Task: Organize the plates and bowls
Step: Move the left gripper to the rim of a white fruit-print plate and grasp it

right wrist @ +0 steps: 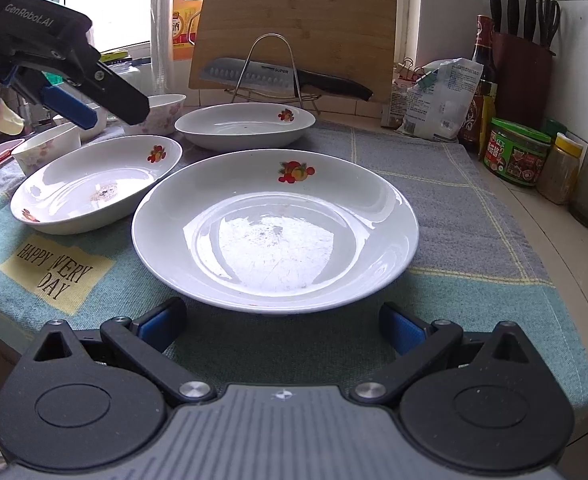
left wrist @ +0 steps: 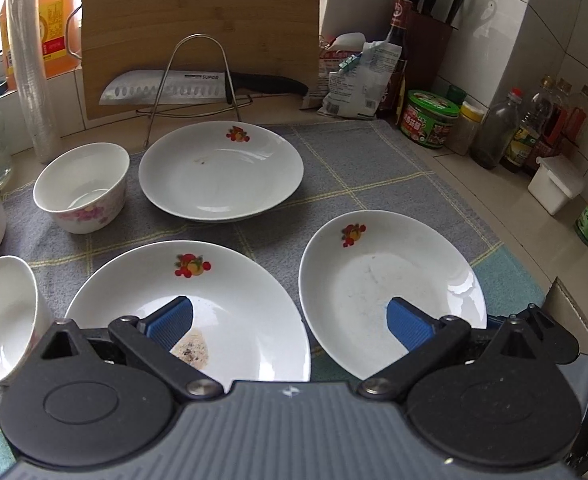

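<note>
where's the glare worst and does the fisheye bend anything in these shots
Right wrist view: window light washes out the base of the nearest plate, and the window itself is blown white. Left wrist view: only small highlights on the right plate; the tiled wall and cutting board edges bow near the frame edges.

The left gripper (left wrist: 289, 322) hangs raised at the near left with its jaws spread wide and empty, while the right gripper (right wrist: 281, 326) sits low, near, equally wide and empty.
</note>
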